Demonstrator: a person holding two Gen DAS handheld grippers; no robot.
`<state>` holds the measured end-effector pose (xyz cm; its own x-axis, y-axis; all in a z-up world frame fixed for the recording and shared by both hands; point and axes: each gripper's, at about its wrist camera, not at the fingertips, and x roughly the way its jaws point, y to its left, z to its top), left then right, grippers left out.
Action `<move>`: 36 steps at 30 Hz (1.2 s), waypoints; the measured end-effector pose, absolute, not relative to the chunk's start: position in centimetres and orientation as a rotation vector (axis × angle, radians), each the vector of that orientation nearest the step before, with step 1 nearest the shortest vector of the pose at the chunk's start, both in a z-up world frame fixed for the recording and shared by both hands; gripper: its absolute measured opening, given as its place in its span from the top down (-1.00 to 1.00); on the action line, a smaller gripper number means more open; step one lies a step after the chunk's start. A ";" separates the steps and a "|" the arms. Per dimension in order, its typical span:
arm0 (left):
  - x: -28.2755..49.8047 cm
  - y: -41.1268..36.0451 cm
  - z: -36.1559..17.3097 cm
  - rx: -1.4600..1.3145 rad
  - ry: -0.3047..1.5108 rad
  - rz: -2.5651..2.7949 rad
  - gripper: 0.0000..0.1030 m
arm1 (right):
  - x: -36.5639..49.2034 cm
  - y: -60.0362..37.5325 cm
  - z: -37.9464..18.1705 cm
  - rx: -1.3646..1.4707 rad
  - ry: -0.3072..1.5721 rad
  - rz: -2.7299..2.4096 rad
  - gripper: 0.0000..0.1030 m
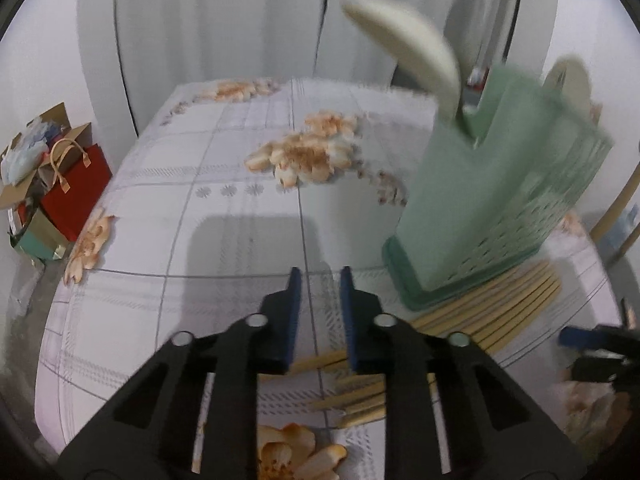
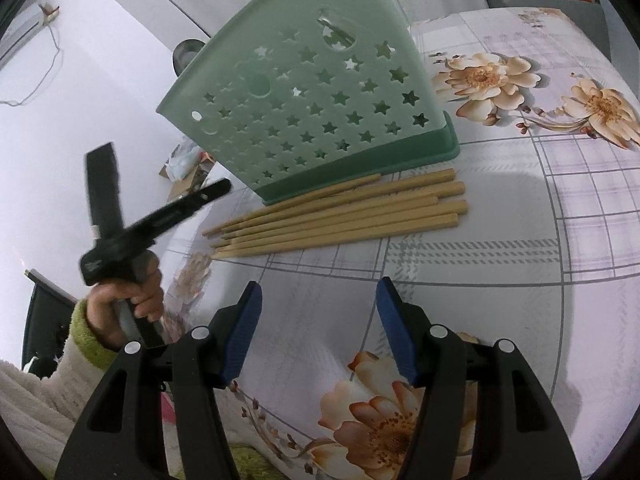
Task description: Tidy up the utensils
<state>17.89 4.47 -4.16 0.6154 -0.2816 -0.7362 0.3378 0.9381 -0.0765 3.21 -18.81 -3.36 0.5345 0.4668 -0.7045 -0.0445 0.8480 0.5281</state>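
A green utensil holder [image 1: 492,200] with star cut-outs stands on the flowered tablecloth, also in the right wrist view [image 2: 316,116]. A cream ladle [image 1: 412,52] sticks up out of it. Several wooden chopsticks [image 2: 348,216] lie flat against the holder's base, also in the left wrist view [image 1: 492,312]. My left gripper [image 1: 320,280] is open a little and empty, left of the chopsticks' thin ends. My right gripper [image 2: 318,296] is open wide and empty, just short of the chopsticks. The left gripper also shows in the right wrist view [image 2: 132,236], held in a hand.
The table [image 1: 200,216] is covered by a grey checked cloth with orange flowers. A red bag [image 1: 76,188] and boxes sit on the floor at the far left. A white wall and doors stand behind the table.
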 end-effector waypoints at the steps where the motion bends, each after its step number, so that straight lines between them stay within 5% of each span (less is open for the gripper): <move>1: 17.9 4.3 -4.5 0.083 0.848 -0.360 0.79 | 3.2 -18.9 -3.4 0.493 0.967 0.320 -0.13; 20: 13.1 2.6 -5.0 0.020 1.006 -0.537 0.89 | 3.1 -19.6 -3.3 0.587 0.974 0.295 -0.10; 36: 8.6 -1.3 -5.6 -0.139 1.124 -0.739 0.89 | 1.0 -21.5 -3.1 0.617 1.025 0.139 0.66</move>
<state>8.56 -1.30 -5.60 0.2249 -0.6000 -0.7677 0.4665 0.7581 -0.4557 0.98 -21.46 -3.11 0.5266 0.3878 -0.7565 0.1719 0.8229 0.5415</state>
